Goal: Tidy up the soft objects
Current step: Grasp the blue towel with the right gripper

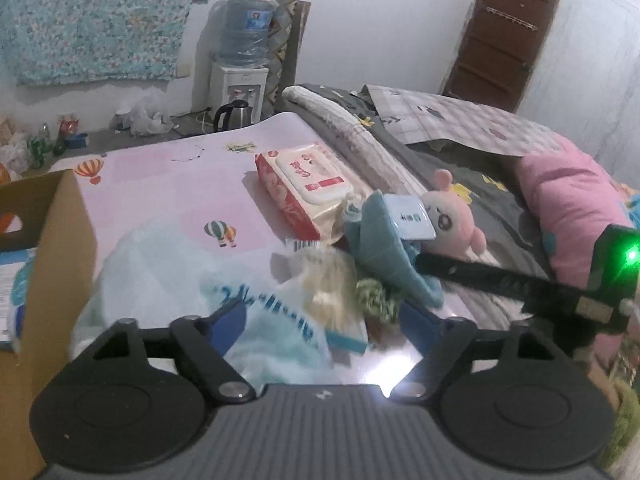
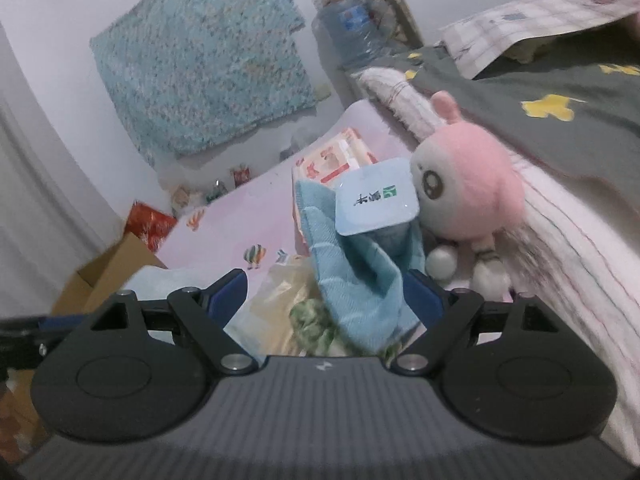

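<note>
A heap of soft things lies on a pink balloon-print mat (image 1: 168, 184). It holds a pink plush toy (image 1: 452, 216) (image 2: 468, 184), a teal towel (image 1: 380, 252) (image 2: 360, 276), and a small pale-blue tissue packet (image 1: 408, 216) (image 2: 376, 200) on top of the towel. There is also a red wet-wipes pack (image 1: 304, 188), a clear bag with yellowish contents (image 1: 328, 280) and a green knitted piece (image 1: 376, 296). My left gripper (image 1: 326, 320) hangs open over a pale-blue plastic pack (image 1: 260, 320) and the bag. My right gripper (image 2: 326, 300) is open, with the towel's lower end between its fingers.
A cardboard box (image 1: 60, 240) (image 2: 108, 272) stands at the mat's left edge. A grey quilt (image 2: 560, 88) and a pink pillow (image 1: 572, 200) lie to the right. A kettle (image 1: 234, 114) and a water dispenser (image 1: 240, 80) stand by the far wall.
</note>
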Action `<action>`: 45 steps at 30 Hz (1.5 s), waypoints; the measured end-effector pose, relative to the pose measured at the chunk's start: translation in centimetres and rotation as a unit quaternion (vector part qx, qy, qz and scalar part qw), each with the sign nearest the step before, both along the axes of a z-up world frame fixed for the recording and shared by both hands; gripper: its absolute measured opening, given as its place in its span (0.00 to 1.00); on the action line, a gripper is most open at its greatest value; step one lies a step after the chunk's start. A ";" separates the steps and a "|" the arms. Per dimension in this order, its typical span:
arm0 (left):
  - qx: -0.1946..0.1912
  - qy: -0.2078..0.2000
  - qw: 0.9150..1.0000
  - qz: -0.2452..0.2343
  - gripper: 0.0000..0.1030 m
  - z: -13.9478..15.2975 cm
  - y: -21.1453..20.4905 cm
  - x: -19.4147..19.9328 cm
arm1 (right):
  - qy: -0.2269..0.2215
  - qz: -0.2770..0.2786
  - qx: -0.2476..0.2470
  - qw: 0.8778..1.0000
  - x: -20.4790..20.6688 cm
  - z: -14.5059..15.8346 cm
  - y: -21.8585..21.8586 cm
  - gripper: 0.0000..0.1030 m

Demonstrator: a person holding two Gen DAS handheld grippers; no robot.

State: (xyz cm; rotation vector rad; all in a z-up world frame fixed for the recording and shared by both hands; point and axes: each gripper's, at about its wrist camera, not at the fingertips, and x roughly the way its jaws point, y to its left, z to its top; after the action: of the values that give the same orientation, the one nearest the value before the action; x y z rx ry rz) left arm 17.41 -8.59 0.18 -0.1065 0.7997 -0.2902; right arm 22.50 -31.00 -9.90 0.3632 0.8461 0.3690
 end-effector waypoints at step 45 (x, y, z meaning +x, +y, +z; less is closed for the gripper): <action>-0.028 -0.012 0.999 0.013 0.51 -2.1 2.1 -6.5 | 0.054 0.014 -0.010 0.998 7.0 -1.0 3.4 0.10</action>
State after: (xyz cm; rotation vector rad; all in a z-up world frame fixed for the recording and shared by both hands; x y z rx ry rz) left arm 10.91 -6.50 -1.88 -0.1668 0.7665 -0.2884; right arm 29.47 -27.55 -10.86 0.3553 0.9599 0.3687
